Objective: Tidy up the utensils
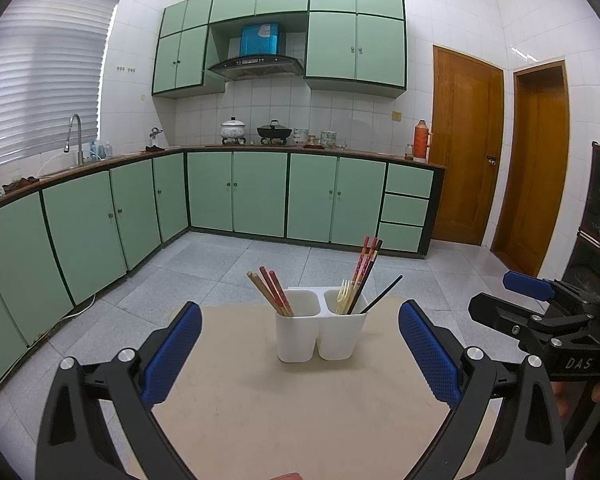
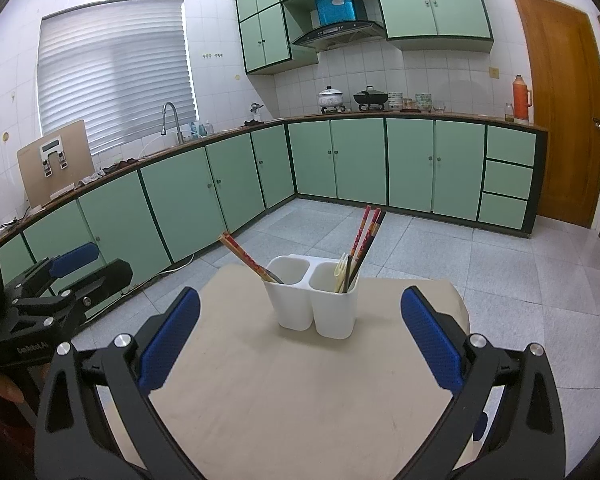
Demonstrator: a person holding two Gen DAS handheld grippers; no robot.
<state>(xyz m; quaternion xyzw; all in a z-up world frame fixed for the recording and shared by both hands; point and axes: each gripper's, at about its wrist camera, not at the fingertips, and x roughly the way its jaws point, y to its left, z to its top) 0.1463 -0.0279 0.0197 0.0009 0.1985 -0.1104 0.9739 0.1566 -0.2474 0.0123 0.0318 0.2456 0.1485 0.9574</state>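
Above the table (image 1: 284,412), both grippers' jaws gape empty.

The utensil holder (image 1: 320,330) on the table is plain white, with two cups. The chopsticks (image 1: 274,292) in its left cup are red and tan; the chopsticks (image 1: 365,266) in the right cup are red with a pale printed pattern and dark tips, beside a cream fork (image 1: 343,295) and one black chopstick (image 1: 382,294). The table (image 1: 300,400) is pale beige. Both grippers, left (image 1: 300,354) and right (image 2: 300,338), are black with blue, diamond-textured pads (image 2: 170,338). The cabinets (image 1: 260,192) are mint green with dark green edging. The floor (image 2: 500,272) is speckled light grey tile, the walls (image 1: 340,100) white tile, the doors (image 1: 466,144) orange-brown wood. A flask (image 1: 421,140) on the counter is orange.
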